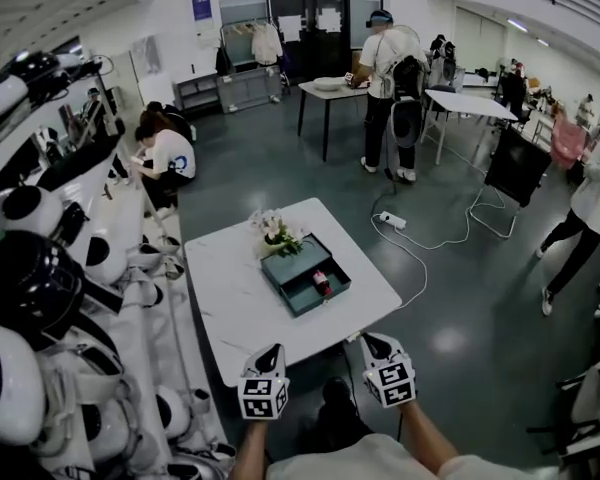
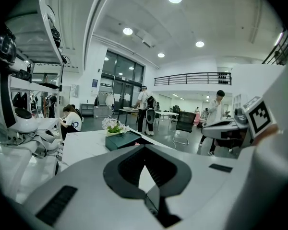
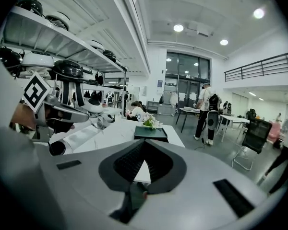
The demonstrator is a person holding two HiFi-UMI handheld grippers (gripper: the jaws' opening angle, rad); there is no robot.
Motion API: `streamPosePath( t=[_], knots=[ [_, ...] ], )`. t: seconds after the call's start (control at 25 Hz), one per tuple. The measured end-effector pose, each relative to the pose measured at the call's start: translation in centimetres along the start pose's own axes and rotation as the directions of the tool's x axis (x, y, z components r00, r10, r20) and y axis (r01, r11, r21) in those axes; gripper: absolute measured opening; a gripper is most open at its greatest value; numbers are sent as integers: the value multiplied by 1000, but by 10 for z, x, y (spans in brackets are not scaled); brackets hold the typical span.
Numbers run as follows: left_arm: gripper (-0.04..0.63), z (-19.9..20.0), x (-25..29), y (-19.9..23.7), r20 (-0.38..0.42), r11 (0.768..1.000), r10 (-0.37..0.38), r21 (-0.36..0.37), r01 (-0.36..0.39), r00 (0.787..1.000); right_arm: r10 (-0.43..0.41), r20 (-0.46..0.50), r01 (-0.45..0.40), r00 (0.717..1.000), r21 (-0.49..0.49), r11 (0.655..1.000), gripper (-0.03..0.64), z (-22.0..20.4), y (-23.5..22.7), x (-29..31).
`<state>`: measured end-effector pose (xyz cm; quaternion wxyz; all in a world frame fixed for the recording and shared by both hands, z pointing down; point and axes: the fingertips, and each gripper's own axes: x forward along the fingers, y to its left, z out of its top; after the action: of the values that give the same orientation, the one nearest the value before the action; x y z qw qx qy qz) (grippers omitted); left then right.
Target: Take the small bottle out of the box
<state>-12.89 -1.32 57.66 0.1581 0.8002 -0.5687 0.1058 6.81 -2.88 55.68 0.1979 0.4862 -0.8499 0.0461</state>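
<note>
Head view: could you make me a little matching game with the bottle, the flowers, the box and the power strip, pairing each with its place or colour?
Things:
1. bottle
2. flowers
3. box
4. power strip

Place or colour:
a. on the floor
b. dark green, on the white table
c. inside the box
d. on the table, beside the box's far end

Pairs: 1-c; 2-d; 3-b; 4-a
</note>
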Motion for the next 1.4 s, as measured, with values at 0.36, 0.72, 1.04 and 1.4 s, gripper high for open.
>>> streamPosePath(
  t=[0.36, 0.72, 1.04, 1.4],
  knots=[
    [18, 22, 57, 24, 2, 1000, 12, 26, -12, 1000, 11, 22, -12, 1000, 23, 1000, 21, 11, -26, 60],
    [18, 80, 143, 56, 27, 998, 48, 38, -49, 998, 29, 50, -30, 998, 21, 999, 21, 48, -84, 147],
    [18, 129, 221, 106, 46, 989, 145, 20, -146, 988, 99, 69, -99, 993, -6, 995, 21, 94, -132, 248],
    [18, 145, 271, 147, 18, 972, 236, 9, -237, 971, 184, 51, -182, 982, -25, 983, 21, 105, -155, 329]
  ],
)
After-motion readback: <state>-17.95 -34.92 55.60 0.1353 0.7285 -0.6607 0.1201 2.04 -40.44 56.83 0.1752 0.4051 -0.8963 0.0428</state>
